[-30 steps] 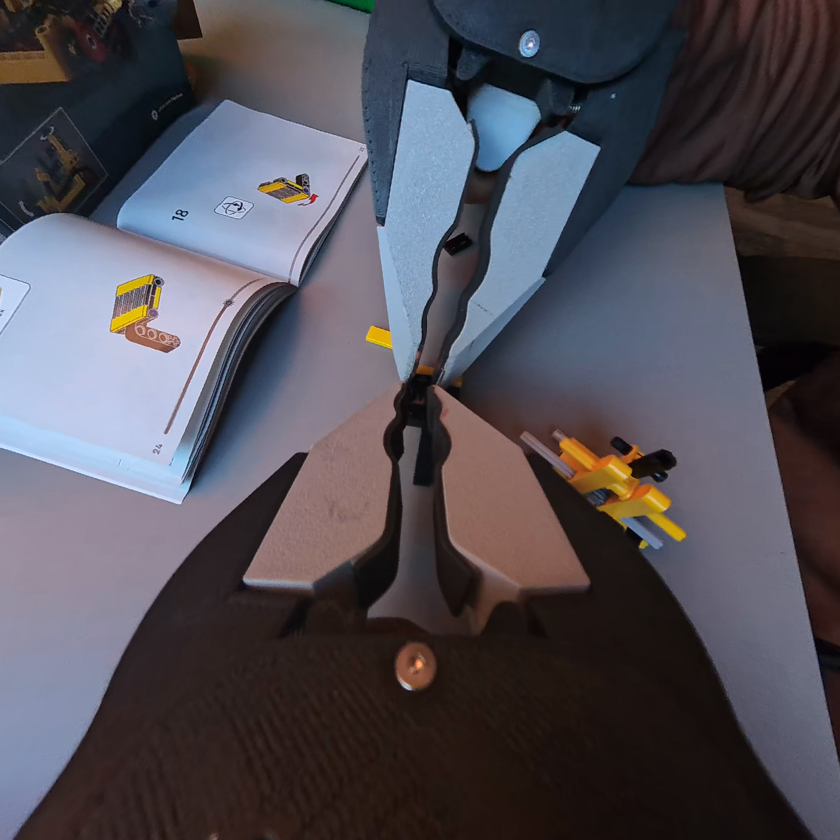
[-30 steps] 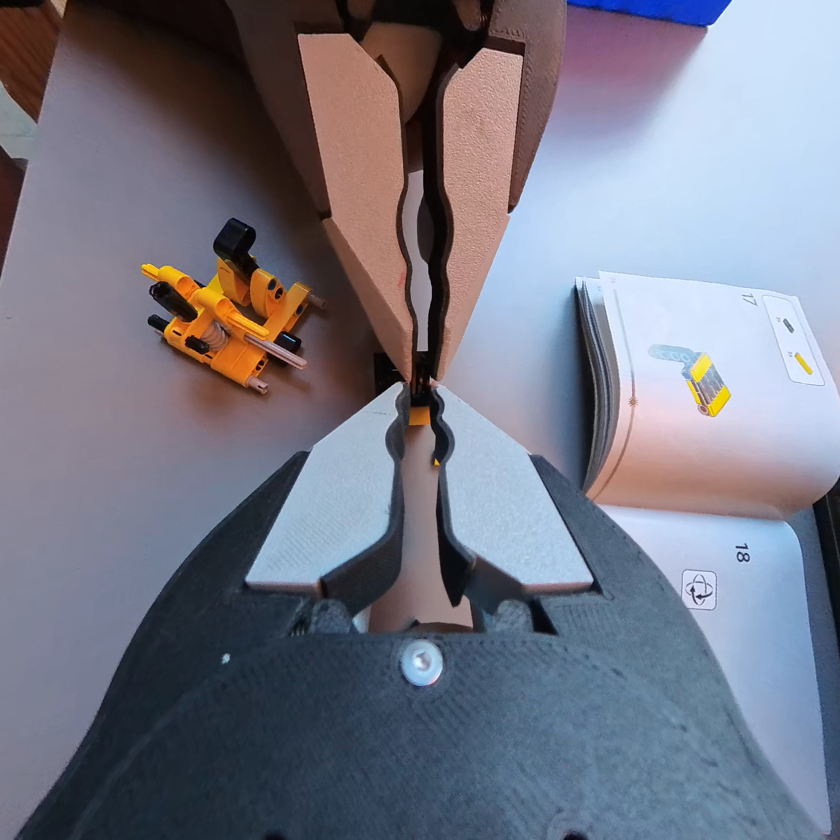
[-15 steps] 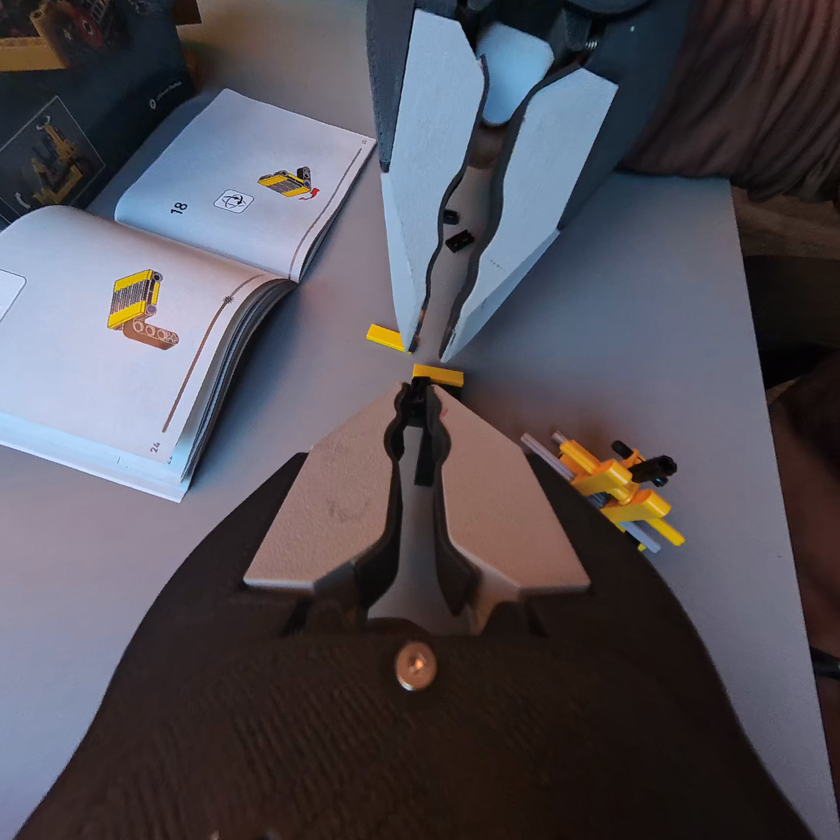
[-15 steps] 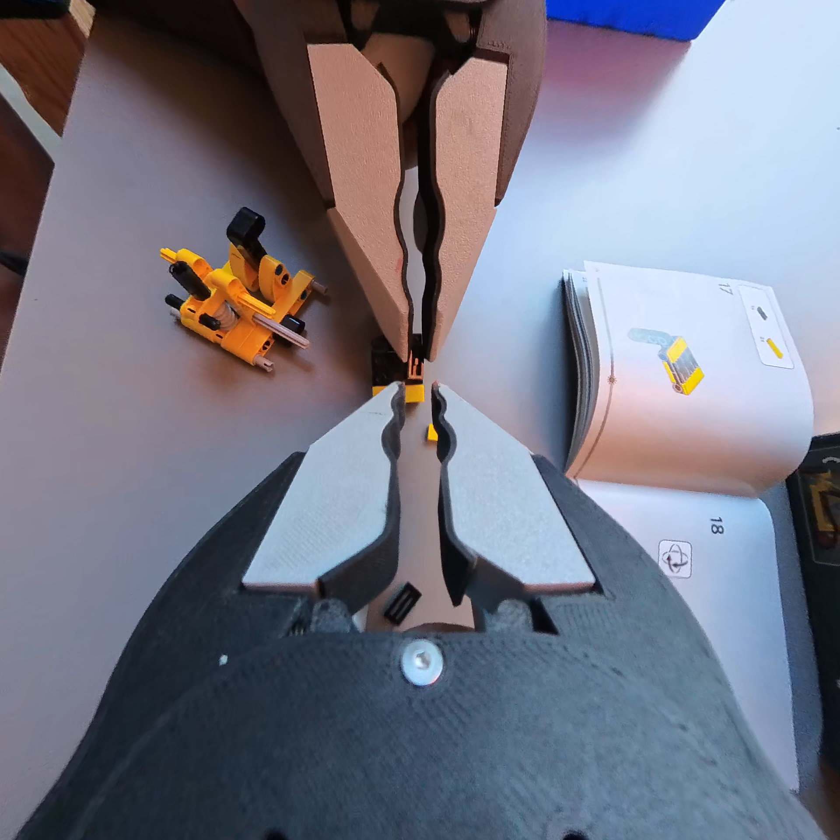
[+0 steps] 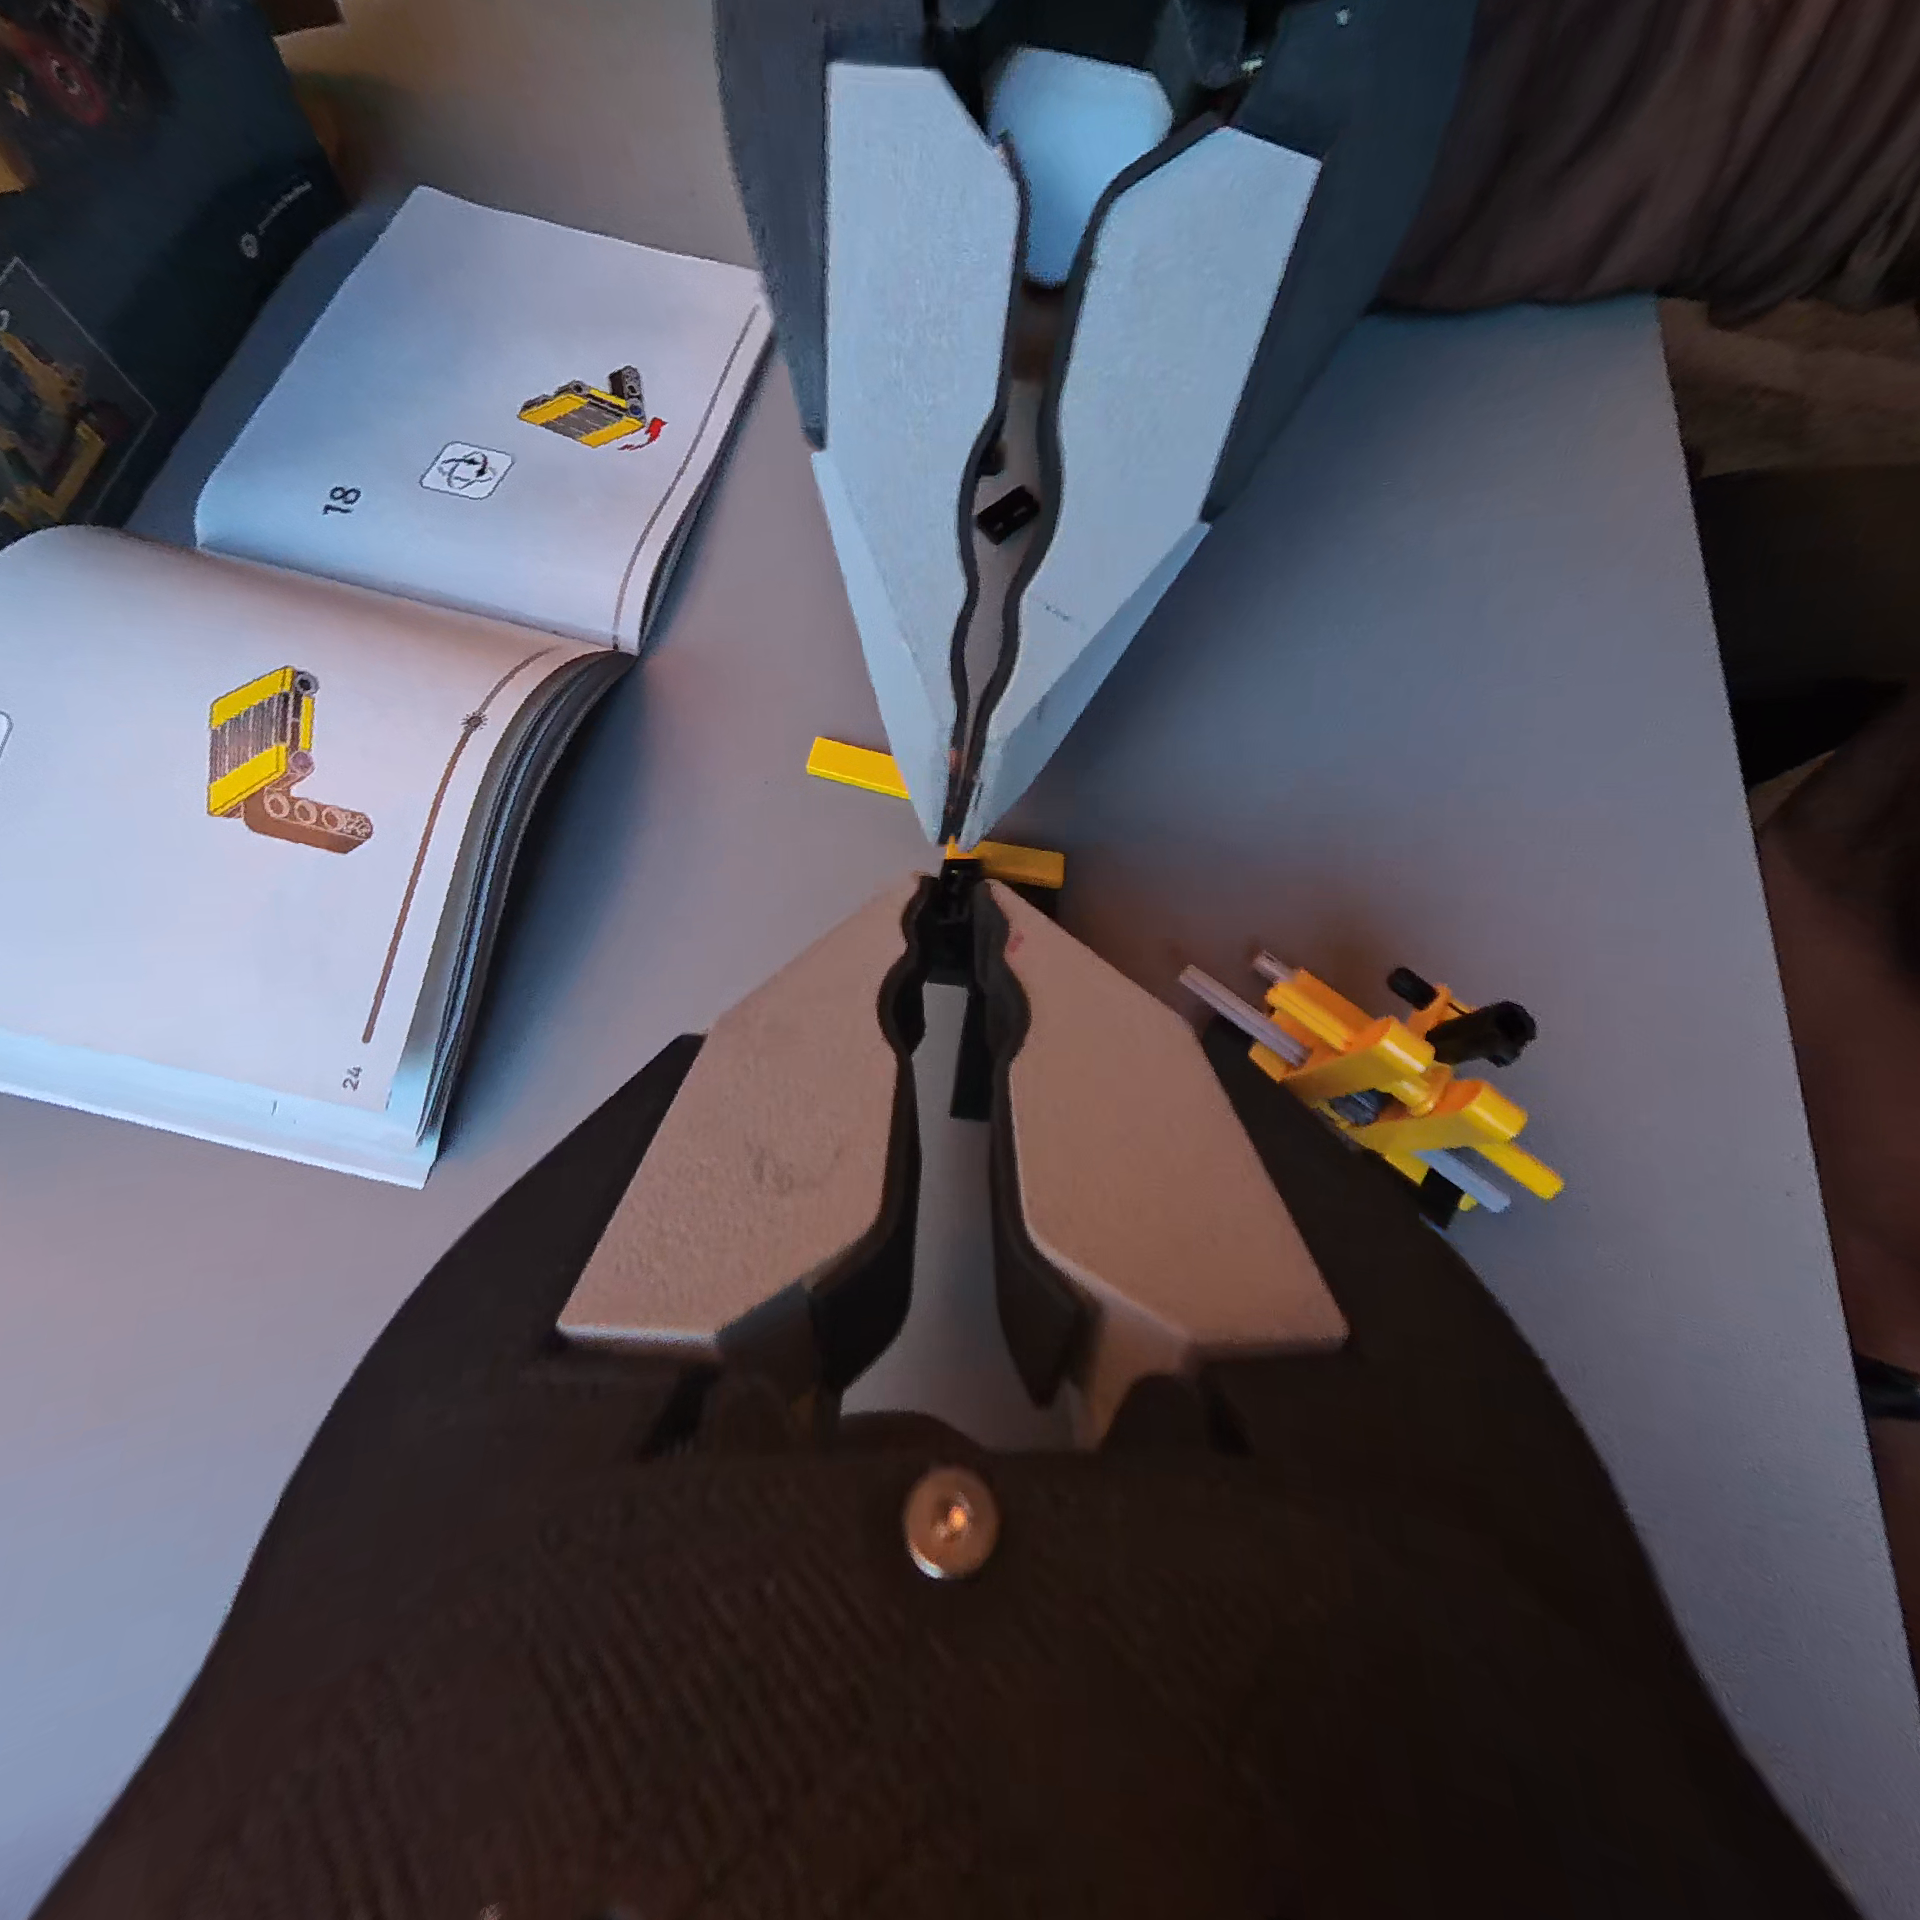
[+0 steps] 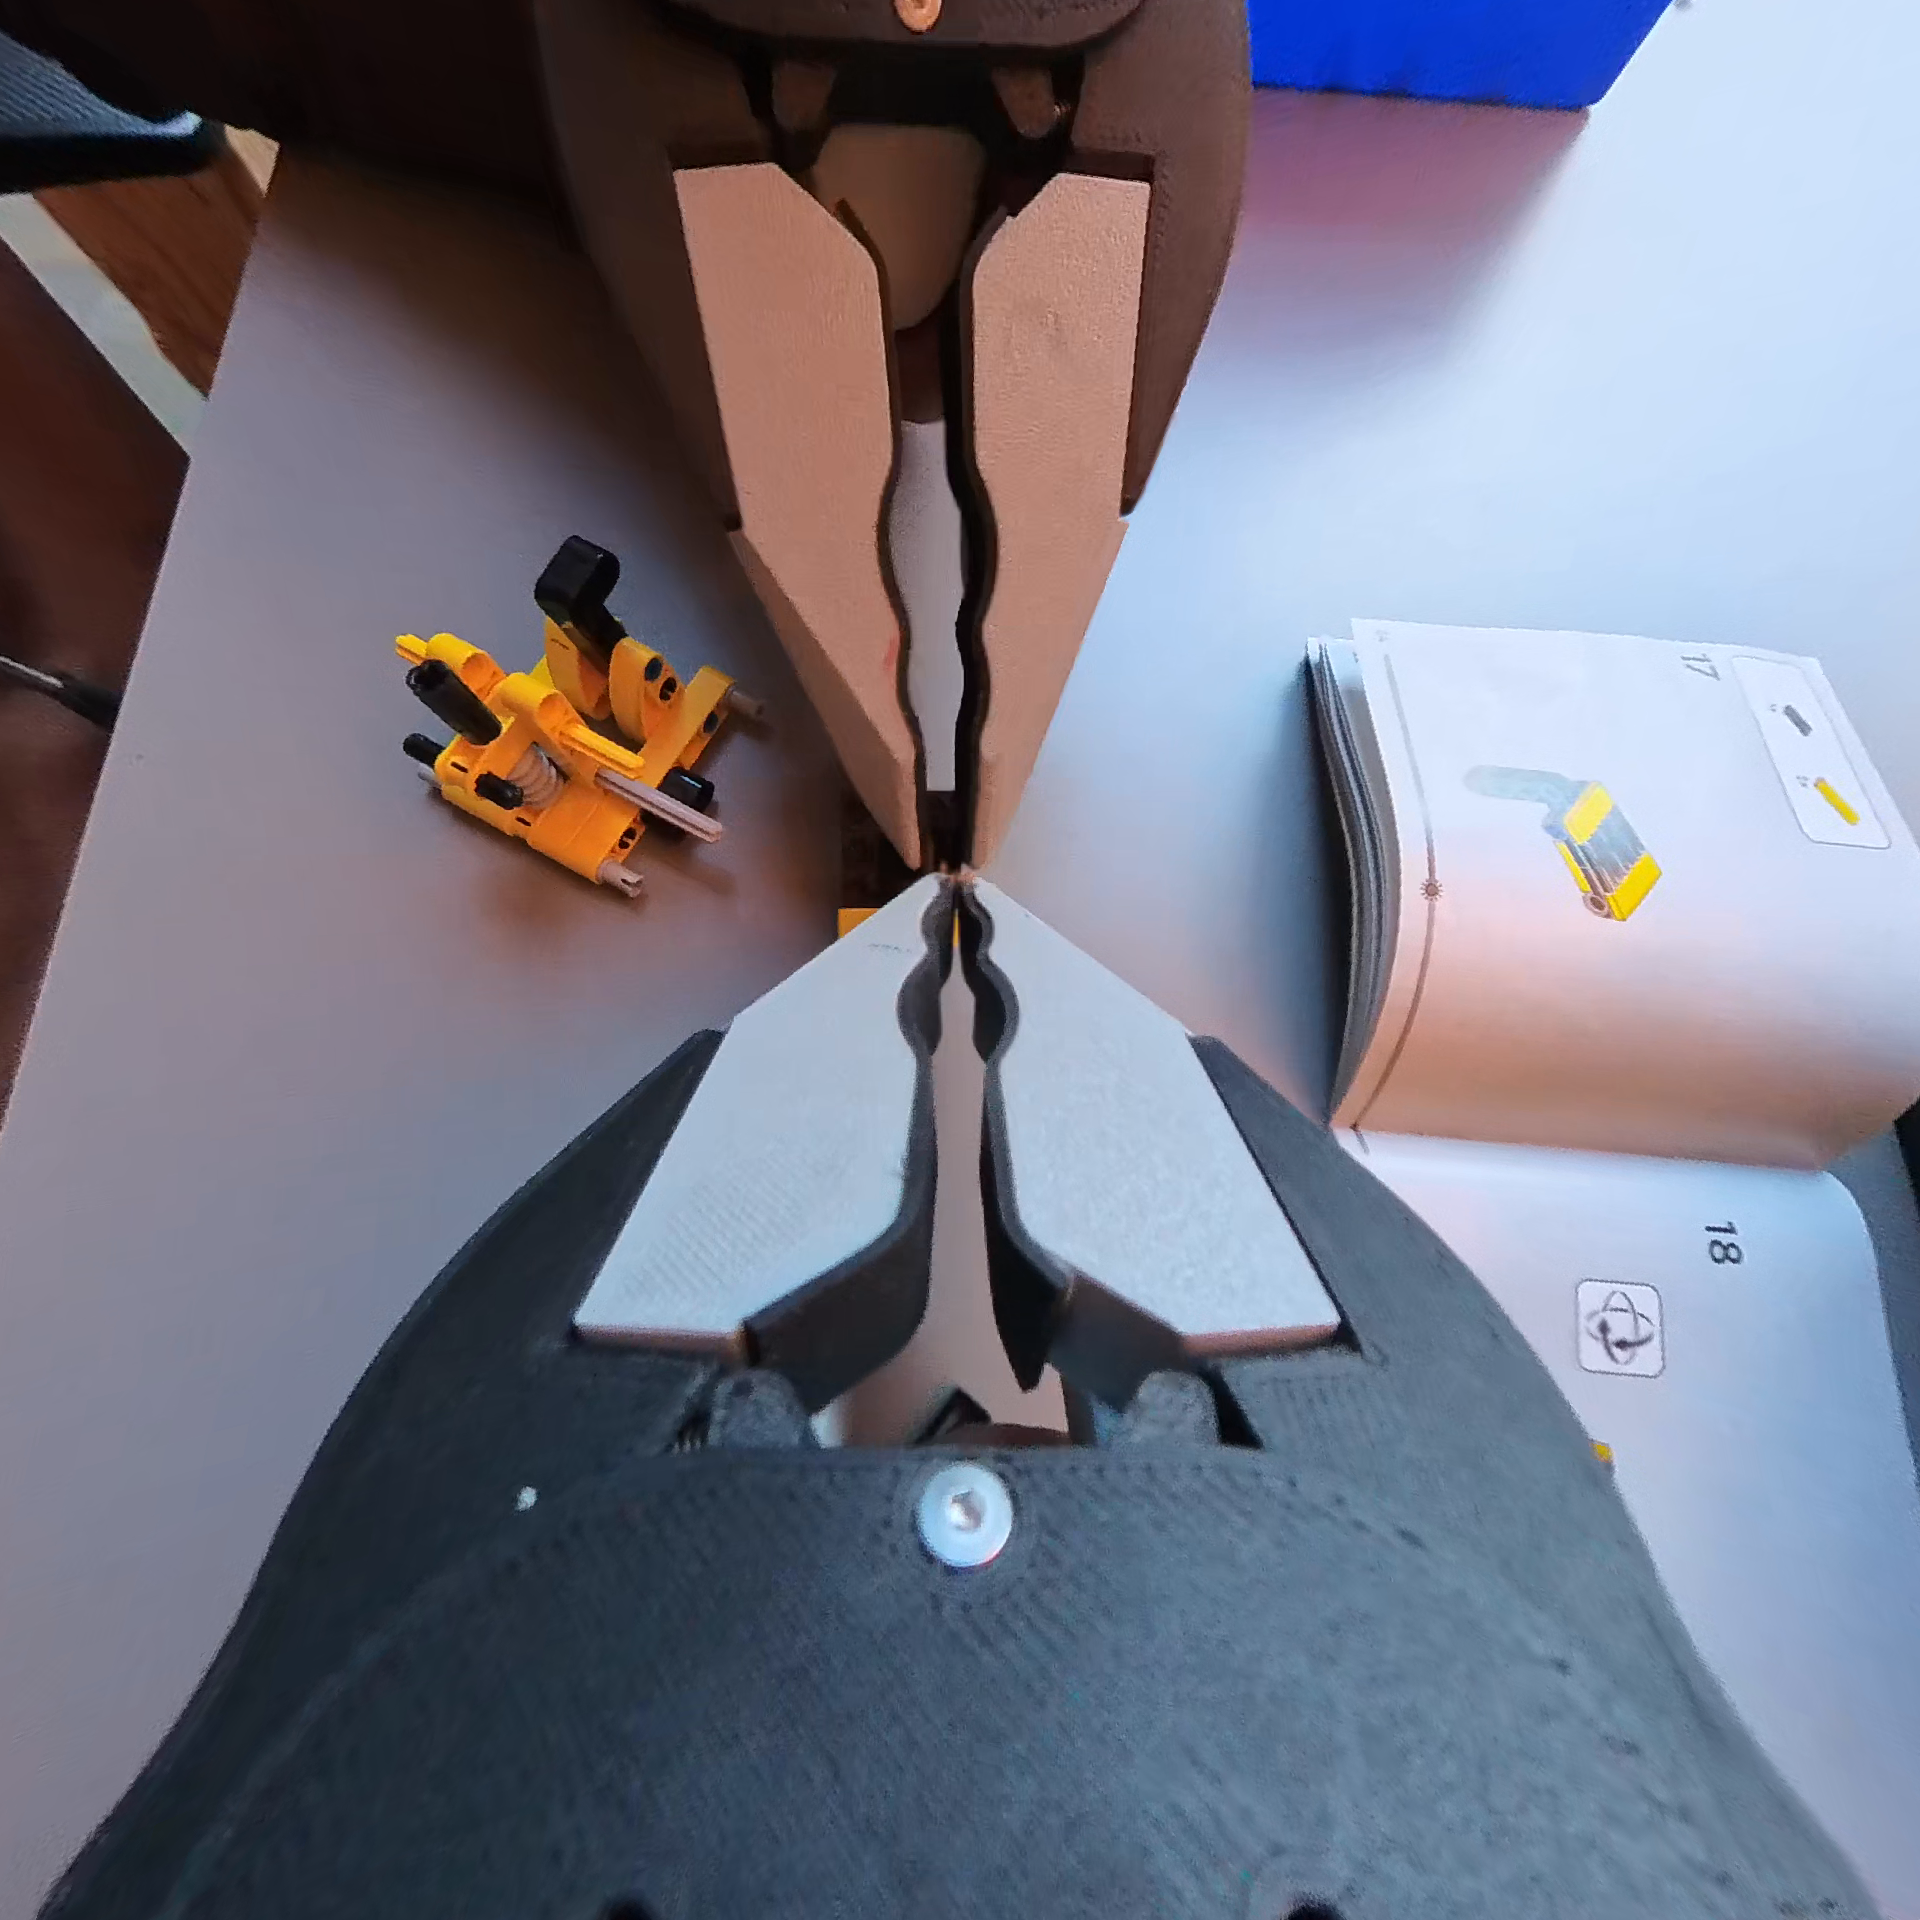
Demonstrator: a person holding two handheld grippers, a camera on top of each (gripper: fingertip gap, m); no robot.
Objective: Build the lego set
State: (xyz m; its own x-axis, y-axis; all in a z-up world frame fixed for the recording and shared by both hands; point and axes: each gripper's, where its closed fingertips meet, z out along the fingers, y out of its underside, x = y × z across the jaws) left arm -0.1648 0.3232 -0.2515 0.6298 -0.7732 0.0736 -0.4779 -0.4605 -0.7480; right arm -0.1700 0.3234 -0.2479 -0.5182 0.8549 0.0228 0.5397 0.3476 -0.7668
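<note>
My left gripper (image 5: 951, 906) is shut on a thin black lego piece (image 5: 964, 1049) and holds it just above the grey table. A flat yellow tile (image 5: 1023, 862) sits on the front end of that piece; it also shows in the right wrist view (image 6: 854, 920). My right gripper (image 6: 956, 899) faces the left gripper (image 6: 945, 847) tip to tip. Its jaws are closed, and its tips (image 5: 961, 826) touch the yellow tile's end. I cannot tell whether they pinch it. A second yellow tile (image 5: 854, 767) lies loose on the table beside the right gripper.
A yellow and black lego subassembly (image 5: 1382, 1081) (image 6: 561, 748) lies beside the grippers. The open instruction booklet (image 5: 312, 675) (image 6: 1610, 935) is on the other side. Small black parts (image 5: 1008, 511) lie under the right gripper. The set's box (image 5: 83, 208) and a blue container (image 6: 1455, 52) are at the table's edges. Less than 4 cm separates the two grippers' tips.
The right gripper let go of the yellow tile and drew back open, then came back and shut with its tips on the tile. The left gripper kept hold of the black piece.
</note>
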